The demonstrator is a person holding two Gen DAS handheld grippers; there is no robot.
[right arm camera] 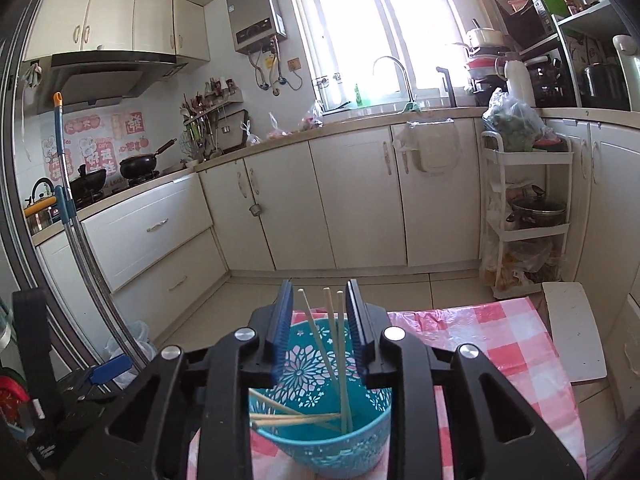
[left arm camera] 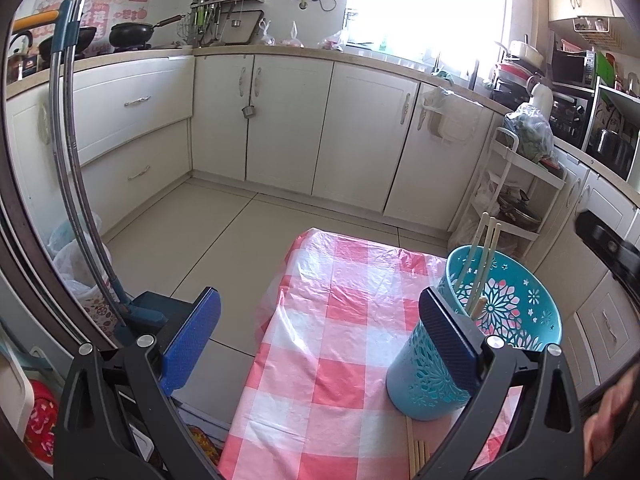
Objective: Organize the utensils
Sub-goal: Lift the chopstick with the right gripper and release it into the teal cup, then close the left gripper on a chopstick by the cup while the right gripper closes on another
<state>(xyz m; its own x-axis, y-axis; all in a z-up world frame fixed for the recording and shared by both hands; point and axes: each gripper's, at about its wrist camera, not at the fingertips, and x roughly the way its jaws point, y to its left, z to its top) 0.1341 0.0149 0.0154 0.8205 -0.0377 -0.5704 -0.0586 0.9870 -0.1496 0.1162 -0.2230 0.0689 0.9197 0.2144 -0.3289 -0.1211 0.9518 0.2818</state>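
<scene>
A teal cut-out utensil holder [left arm camera: 472, 340] stands on the red-and-white checked tablecloth [left arm camera: 320, 360], with several pale chopsticks [left arm camera: 484, 252] standing in it. My left gripper [left arm camera: 320, 336] is open and empty, its right finger just in front of the holder. More chopsticks [left arm camera: 418, 450] lie on the cloth by the holder's base. In the right wrist view the holder [right arm camera: 320, 420] is right below my right gripper [right arm camera: 320, 320], which is open above its rim. Chopsticks [right arm camera: 332, 344] rise between the fingers, touching neither.
Cream kitchen cabinets [left arm camera: 288, 120] line the far wall. A mop handle [left arm camera: 68, 160] leans at the left. A white trolley [right arm camera: 524, 216] with a pot stands at the right. A white board [right arm camera: 572, 332] lies at the cloth's right edge.
</scene>
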